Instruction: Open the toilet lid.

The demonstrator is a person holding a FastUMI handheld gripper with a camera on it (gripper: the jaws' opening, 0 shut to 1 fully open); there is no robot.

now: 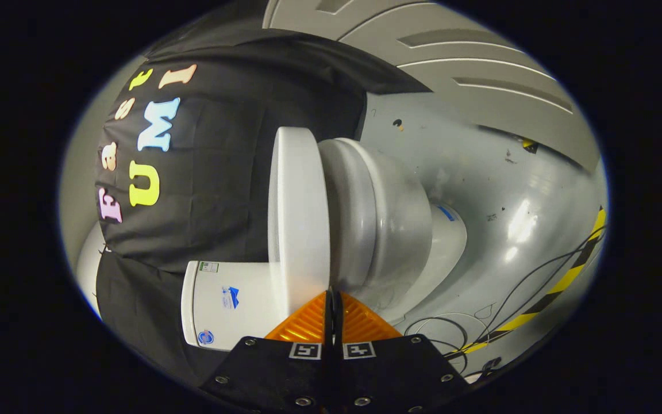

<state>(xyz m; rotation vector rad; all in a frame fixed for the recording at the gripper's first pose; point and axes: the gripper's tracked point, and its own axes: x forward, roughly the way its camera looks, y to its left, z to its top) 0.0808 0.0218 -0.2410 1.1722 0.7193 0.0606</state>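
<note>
With the fingers (333, 310) closed together just short of the toilet lid (299, 218) rim, approach remains; next, hook under its edge

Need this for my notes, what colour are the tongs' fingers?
Orange, ribbed, best seen in the gripper view; the tongs are shut just before the white toilet lid.

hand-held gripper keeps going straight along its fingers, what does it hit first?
Probably the toilet lid: the hand-held gripper, fingers closed together, points at the lid's edge where it meets the bowl. Depth unclear; the tips look just short of it.
</note>
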